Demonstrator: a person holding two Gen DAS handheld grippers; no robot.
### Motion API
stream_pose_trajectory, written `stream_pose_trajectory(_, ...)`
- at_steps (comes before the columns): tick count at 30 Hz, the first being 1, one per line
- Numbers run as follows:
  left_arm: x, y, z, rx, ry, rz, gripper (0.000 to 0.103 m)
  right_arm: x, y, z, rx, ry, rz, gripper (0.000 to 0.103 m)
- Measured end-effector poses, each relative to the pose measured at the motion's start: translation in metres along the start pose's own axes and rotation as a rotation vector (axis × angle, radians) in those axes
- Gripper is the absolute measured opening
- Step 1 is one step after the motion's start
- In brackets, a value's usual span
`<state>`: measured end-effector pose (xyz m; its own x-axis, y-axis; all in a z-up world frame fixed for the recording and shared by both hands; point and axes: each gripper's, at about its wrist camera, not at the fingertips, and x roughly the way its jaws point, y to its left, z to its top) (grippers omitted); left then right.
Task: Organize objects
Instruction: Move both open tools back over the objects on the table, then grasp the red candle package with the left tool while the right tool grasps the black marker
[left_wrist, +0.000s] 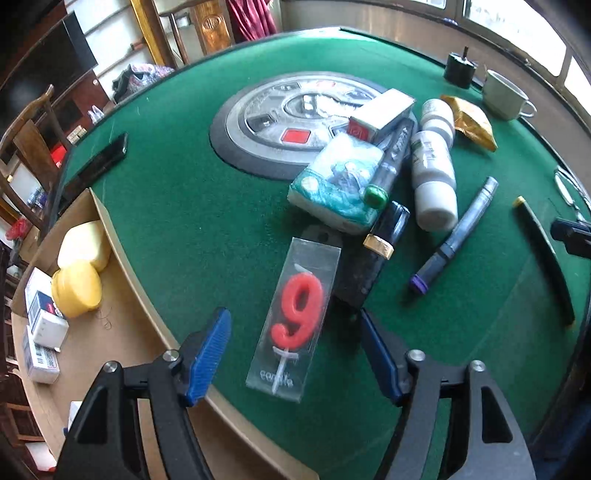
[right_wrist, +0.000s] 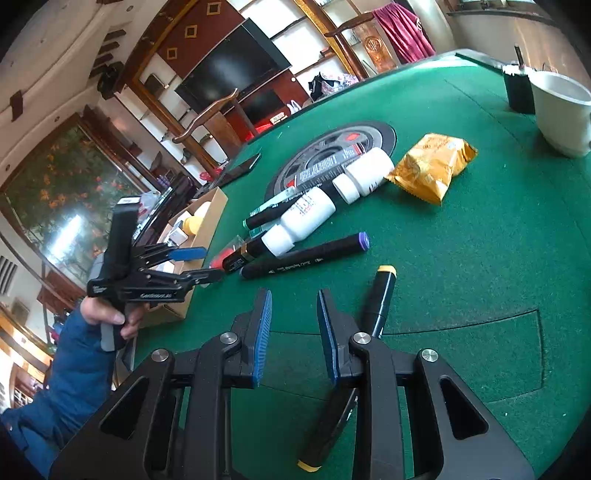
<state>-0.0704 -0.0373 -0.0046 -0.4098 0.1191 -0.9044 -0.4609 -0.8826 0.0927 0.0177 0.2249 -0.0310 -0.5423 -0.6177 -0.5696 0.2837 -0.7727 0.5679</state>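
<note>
With its jaws spread and empty around the packaged number-nine candle (left_wrist: 293, 321) at lower centre on the counter (left_wrist: 177, 206), the left gripper (left_wrist: 295, 354) could slip off the slick flat sleeve; the right gripper's (right_wrist: 294, 334) jaws, nearly together, hold nothing.

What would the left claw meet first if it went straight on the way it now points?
Most likely the packaged number nine candle. The left claw stands open and tilted down over the green table, with the candle lying between its two fingers. Depth is unclear, so how close it is cannot be told.
</note>
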Motion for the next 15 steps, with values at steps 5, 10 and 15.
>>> stream_pose_trajectory(5, -0.001, -0.011, 0.006, -0.067, 0.003, -0.028, 0.044, -0.003, -0.005, -0.001, 0.006, 0.001, -0.029, 0.025)
stream_pose_trajectory(10, -0.013, -0.047, -0.015, -0.135, -0.051, -0.064, 0.031, -0.003, -0.008, 0.0, -0.005, 0.037, -0.184, 0.025)
stream_pose_trajectory(15, -0.018, -0.068, -0.022, -0.159, -0.114, -0.048, 0.031, 0.006, 0.004, -0.005, -0.066, 0.112, -0.296, 0.025)
